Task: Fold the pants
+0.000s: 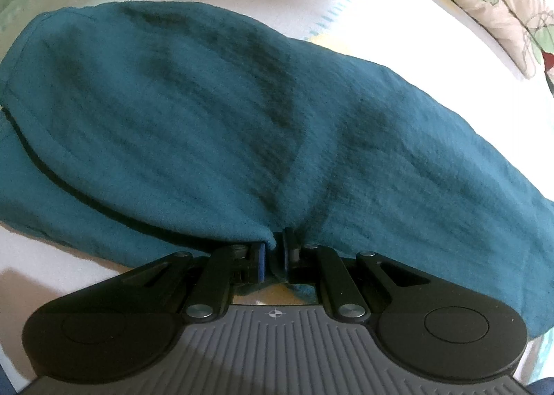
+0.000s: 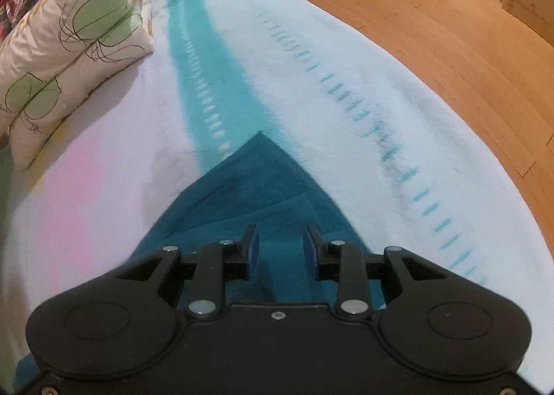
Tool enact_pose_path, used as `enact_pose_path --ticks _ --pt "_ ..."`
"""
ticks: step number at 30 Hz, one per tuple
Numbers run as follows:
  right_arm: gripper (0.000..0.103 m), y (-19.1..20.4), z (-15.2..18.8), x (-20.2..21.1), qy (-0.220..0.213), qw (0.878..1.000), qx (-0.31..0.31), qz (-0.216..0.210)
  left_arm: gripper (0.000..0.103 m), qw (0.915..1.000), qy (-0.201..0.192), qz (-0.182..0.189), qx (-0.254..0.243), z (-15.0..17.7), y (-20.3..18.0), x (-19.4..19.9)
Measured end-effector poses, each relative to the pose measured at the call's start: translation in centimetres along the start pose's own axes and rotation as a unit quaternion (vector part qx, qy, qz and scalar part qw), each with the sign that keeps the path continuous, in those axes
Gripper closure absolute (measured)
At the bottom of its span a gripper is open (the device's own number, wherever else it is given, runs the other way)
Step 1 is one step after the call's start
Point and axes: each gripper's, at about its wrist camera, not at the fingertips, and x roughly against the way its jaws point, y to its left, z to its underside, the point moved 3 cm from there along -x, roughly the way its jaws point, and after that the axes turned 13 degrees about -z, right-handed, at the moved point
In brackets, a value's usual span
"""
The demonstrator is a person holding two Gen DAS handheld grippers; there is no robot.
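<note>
The teal pants (image 1: 242,118) are pinched by the left gripper (image 1: 273,249); the right gripper (image 2: 281,249), fingers parted above the pants, should be closed on one hem before lifting.

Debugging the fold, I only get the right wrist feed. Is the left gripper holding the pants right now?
Observer: Yes. The left gripper is shut on a pinch of the teal pants at their near edge.
Operator: Fabric taut or slack there?
Observer: Creases fan out from the pinch point, so it is gathered there.
Operator: Any layering on that side?
Observer: At left, one layer of the pants lies over another, with a dark gap along the overlap.
Operator: And my right one?
Observer: The right gripper is open over the pants, nothing between its fingers.
</note>
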Motion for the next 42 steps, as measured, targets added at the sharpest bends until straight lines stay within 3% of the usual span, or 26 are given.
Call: enact_pose_path --ticks 5,9,12,14,16,23,24,25,26,28,33,39,42 --pt "0.055 -2.0 -1.1 -1.8 0.007 0.999 -0.001 0.035 0.093 1.0000 -0.004 -0.005 -0.008 0.1 -0.1 0.1" --pt "0.055 -2.8 -2.0 -3.8 0.024 1.000 0.006 0.015 0.094 1.0000 -0.001 -0.006 -0.006 0.0 -0.1 0.2" --pt "0.055 -2.0 -2.3 -4.5 0.006 0.999 0.042 0.020 0.094 0.9999 -0.002 -0.010 -0.009 0.0 -0.3 0.2" --pt "0.056 -1.7 -2.3 -5.3 0.018 0.998 0.061 0.022 0.094 0.9999 -0.002 -0.013 -0.011 0.0 -0.5 0.2" --pt "0.061 -1.6 -2.1 -6.2 0.030 0.998 0.059 0.017 0.094 0.9998 -0.002 -0.017 -0.011 0.0 -0.7 0.2" --pt "0.062 -2.1 -1.2 -7.5 0.048 0.997 0.059 0.017 0.094 0.9997 -0.002 -0.020 -0.012 -0.1 -0.8 0.2" --pt "0.063 -2.0 -1.2 -7.6 0.048 0.997 0.063 0.018 0.094 0.9997 -0.002 -0.020 -0.012 0.0 -0.8 0.2" --pt "0.086 -1.8 -1.1 -7.6 0.045 0.997 0.067 0.019 0.094 0.9997 -0.002 -0.019 -0.012 -0.1 -0.7 0.2" --pt "0.095 -1.6 -1.1 -7.5 0.044 0.996 0.074 0.020 0.094 0.9997 -0.002 -0.019 -0.012 -0.1 -0.6 0.2" --pt "0.094 -0.6 -1.2 -7.2 0.044 0.994 0.098 0.022 0.094 0.9998 -0.001 -0.018 -0.009 -0.1 -0.5 0.2" --pt "0.094 2.7 -4.5 -5.2 -0.039 0.991 0.128 0.015 0.094 0.9999 -0.002 -0.017 0.000 -0.1 -0.4 0.1" --pt "0.094 4.0 -6.9 -8.6 -0.040 0.990 0.135 0.020 0.094 0.9998 -0.004 -0.019 0.005 0.2 -0.3 0.0" --pt "0.084 3.7 -6.7 -10.1 -0.012 0.990 0.135 0.024 0.094 0.9998 -0.003 -0.021 0.001 0.1 -0.3 0.0"
